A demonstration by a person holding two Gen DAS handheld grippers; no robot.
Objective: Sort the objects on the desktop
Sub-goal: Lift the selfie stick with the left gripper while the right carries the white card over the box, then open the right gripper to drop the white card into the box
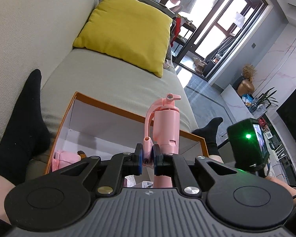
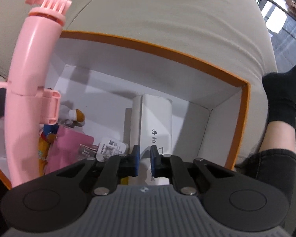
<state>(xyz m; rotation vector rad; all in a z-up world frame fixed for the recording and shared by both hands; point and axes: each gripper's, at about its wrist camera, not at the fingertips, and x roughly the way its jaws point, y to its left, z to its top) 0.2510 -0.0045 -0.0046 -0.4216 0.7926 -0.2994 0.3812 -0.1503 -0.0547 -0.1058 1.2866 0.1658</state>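
Note:
My left gripper (image 1: 147,157) is shut on the thin arm of a pink plastic holder (image 1: 164,126). It holds it upright over the near edge of an orange-rimmed box (image 1: 100,101) with a white inside. The right wrist view shows the same pink holder (image 2: 30,75) at the left, above the orange-rimmed box (image 2: 167,54). My right gripper (image 2: 144,154) points down into the box. Its pads stand close together just over a white carton (image 2: 155,114) with printed characters that lies inside, and I see nothing pinched between them.
The box sits on a beige sofa (image 1: 112,79) with a yellow cushion (image 1: 126,31) behind it. Inside lie a pink pouch (image 2: 69,146), a small plush toy (image 2: 77,116) and a white tag (image 2: 111,148). A person's black-socked feet (image 1: 19,122) (image 2: 282,96) flank the box.

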